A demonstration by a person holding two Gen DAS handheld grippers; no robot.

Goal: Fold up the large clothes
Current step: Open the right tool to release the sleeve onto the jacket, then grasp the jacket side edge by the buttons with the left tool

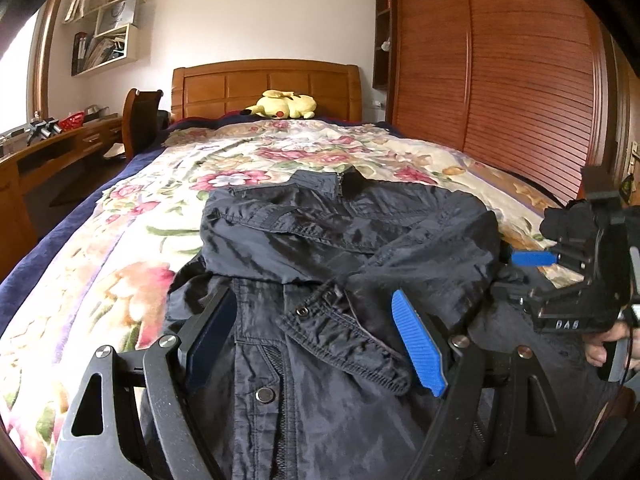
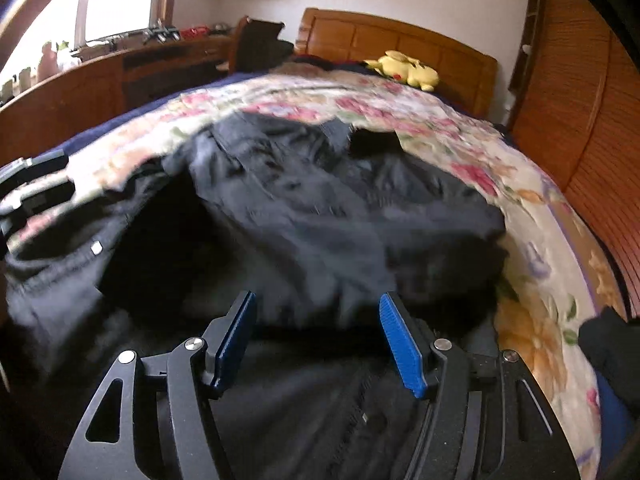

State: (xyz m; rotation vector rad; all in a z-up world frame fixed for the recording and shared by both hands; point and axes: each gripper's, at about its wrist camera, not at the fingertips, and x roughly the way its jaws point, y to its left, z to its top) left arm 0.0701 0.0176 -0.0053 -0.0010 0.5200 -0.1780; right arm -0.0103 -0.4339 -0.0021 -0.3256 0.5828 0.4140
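Dark jacket (image 1: pixel 340 240), both claws open, empty

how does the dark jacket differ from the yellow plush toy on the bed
The dark navy shiny jacket lies spread and partly folded at the near end of the floral bedspread; the yellow plush toy sits small and rounded by the wooden headboard. Jacket is flat, toy is bulky. Both rest on the bed.

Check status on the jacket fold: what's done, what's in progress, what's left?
Done: the dark jacket lies on the floral bedspread, with its right side already folded over the body, cuff strap on top. In hand: nothing gripped; the left tongs and right tongs both stand open above the fabric. Left: the jacket's left side looks unfolded, then the lengthwise fold.
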